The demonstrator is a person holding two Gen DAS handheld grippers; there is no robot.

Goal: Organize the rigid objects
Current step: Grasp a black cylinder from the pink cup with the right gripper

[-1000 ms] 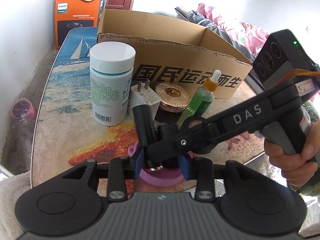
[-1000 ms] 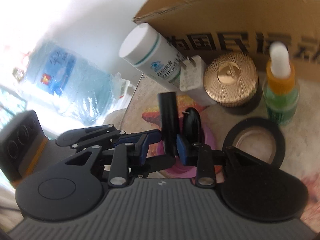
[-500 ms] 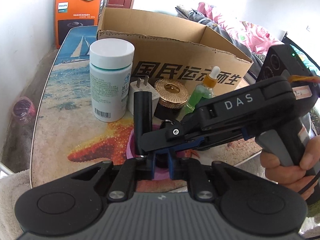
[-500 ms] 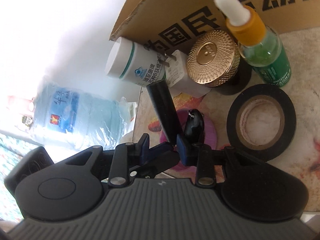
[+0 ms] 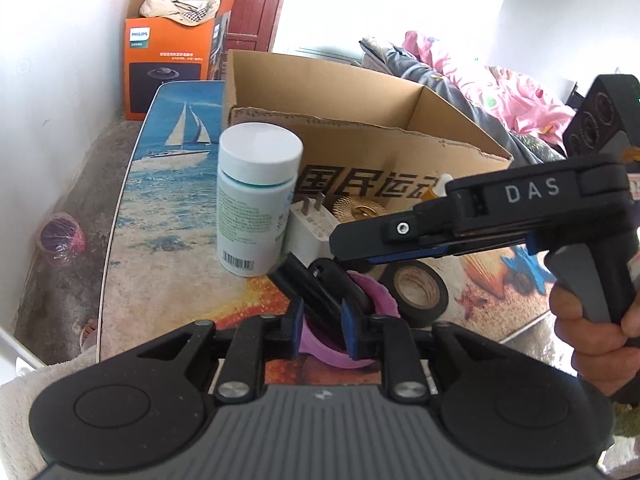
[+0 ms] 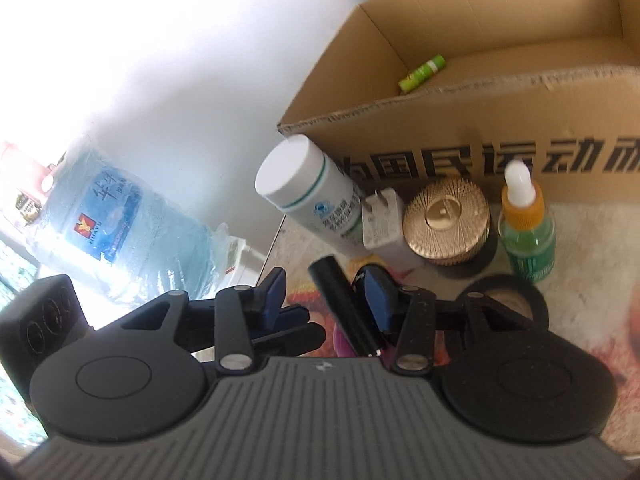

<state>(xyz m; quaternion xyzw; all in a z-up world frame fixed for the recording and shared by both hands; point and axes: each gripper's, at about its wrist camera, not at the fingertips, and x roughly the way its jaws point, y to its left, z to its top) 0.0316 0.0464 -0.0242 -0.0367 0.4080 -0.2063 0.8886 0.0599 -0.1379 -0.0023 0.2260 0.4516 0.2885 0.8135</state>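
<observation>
**Handover of the black tube above the pink cup**

Left gripper (image 5: pixel 321 322): blue pads closed on the lower part of the black tube (image 5: pixel 310 292), just over the pink cup (image 5: pixel 352 354). Right gripper (image 6: pixel 326 300): jaws have just been opening, the tube between them, pads clear of it. The tube's long axis leans, upper end toward the white bottle (image 5: pixel 256 196). Judged best: keep the left grip firm, draw the right straight away, then carry the tube to the cardboard box (image 5: pixel 360 140)
</observation>
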